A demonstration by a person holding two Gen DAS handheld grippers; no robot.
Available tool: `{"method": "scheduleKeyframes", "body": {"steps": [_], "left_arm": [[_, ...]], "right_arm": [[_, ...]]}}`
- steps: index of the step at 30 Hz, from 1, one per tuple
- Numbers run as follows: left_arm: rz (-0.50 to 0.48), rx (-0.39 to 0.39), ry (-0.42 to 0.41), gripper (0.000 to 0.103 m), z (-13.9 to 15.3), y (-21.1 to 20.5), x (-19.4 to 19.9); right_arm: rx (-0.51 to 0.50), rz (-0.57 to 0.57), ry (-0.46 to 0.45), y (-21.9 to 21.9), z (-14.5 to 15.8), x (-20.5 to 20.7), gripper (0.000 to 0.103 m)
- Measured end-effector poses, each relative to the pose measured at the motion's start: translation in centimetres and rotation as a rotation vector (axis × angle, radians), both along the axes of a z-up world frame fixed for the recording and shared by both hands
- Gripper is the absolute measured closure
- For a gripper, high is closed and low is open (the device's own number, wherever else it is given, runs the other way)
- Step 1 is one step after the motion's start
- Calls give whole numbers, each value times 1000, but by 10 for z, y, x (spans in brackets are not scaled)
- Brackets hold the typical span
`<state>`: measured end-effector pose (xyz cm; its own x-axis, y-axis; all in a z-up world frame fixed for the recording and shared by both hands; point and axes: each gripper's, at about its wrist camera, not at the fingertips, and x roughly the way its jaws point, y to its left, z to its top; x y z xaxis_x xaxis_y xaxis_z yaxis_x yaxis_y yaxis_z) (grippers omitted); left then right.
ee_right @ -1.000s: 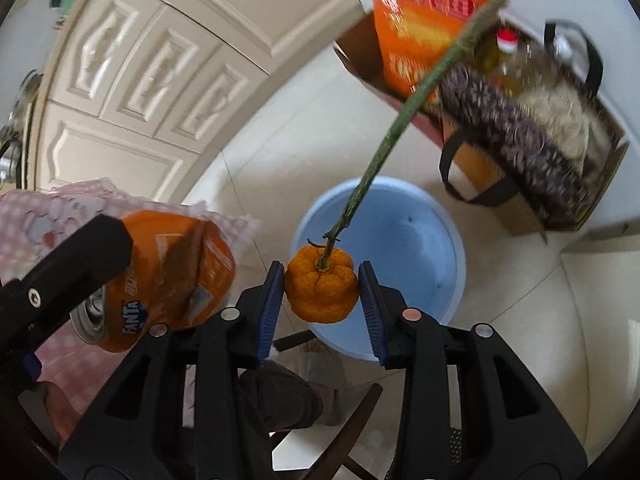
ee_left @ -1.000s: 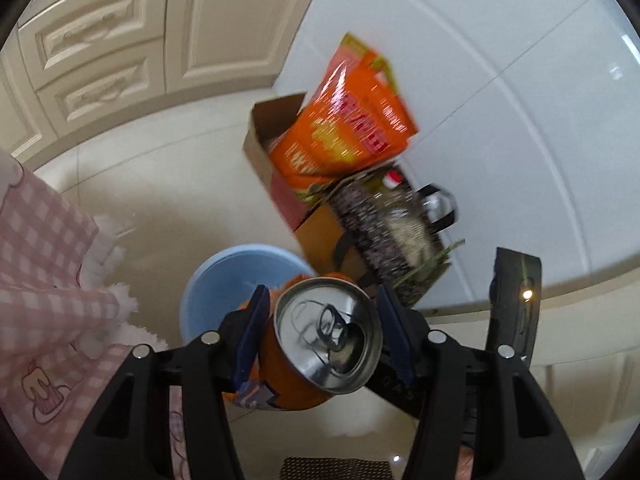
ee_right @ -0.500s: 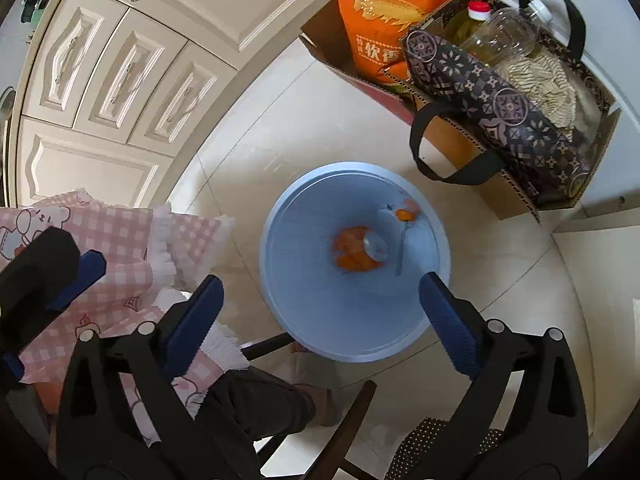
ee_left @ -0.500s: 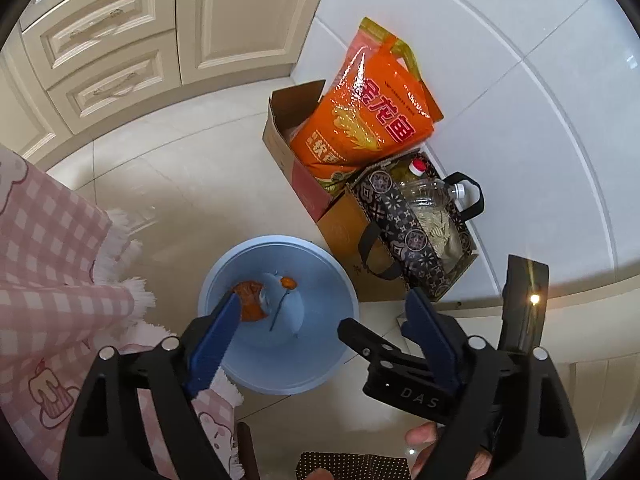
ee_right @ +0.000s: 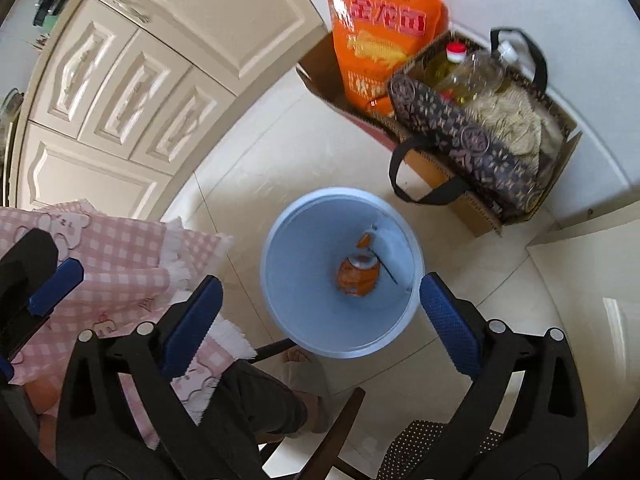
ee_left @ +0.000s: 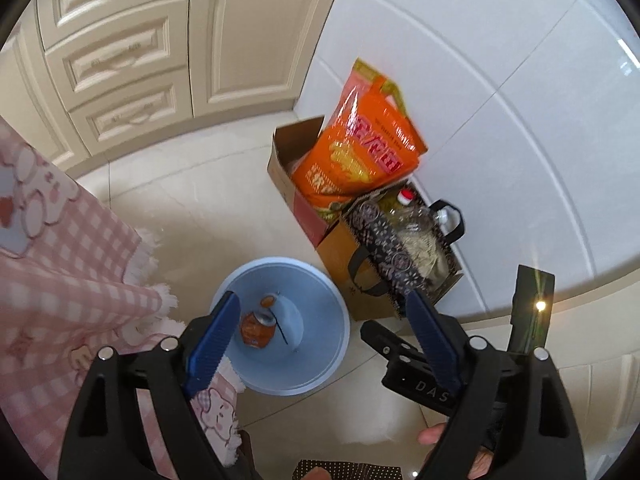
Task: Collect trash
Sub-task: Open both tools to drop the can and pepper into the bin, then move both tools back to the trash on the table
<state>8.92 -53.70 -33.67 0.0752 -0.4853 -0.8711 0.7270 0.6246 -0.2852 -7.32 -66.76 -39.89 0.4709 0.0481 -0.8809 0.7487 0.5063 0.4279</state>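
Observation:
A light blue bin [ee_left: 316, 376] stands on the tiled floor, also in the right wrist view [ee_right: 276, 292]. An orange Fanta can [ee_left: 255, 329] [ee_right: 357, 276] lies at its bottom. A small orange fruit on a long thin stem [ee_left: 267, 301] [ee_right: 364, 240] lies beside the can. My left gripper [ee_left: 320, 336] is open and empty, high above the bin. My right gripper [ee_right: 320, 316] is open and empty, also above the bin. The right gripper's body [ee_left: 416, 376] shows in the left wrist view.
A cardboard box [ee_left: 290, 160] holds an orange rice bag [ee_left: 360, 152] against the white tiled wall. A patterned tote [ee_right: 472, 136] with bottles stands next to it. A pink checked tablecloth [ee_left: 60, 260] hangs at the left. Cream cabinets [ee_right: 120, 92] line the far side.
Both grippers opened. The can dropped from the left gripper and the stemmed fruit from the right into the bin. Both grippers have since drawn back a little.

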Motion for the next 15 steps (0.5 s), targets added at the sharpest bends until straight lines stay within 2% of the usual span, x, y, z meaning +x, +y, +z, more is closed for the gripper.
{"method": "scheduleKeyframes", "body": {"steps": [9,15], "left_arm": [[14,-108,-134,20,83,44,-13],[53,-201,-220,20,143,92,-16]], "right_arm": [[-123,18,-99,19,84,7,6],[-235,62,-183,48,156,20,6]]}}
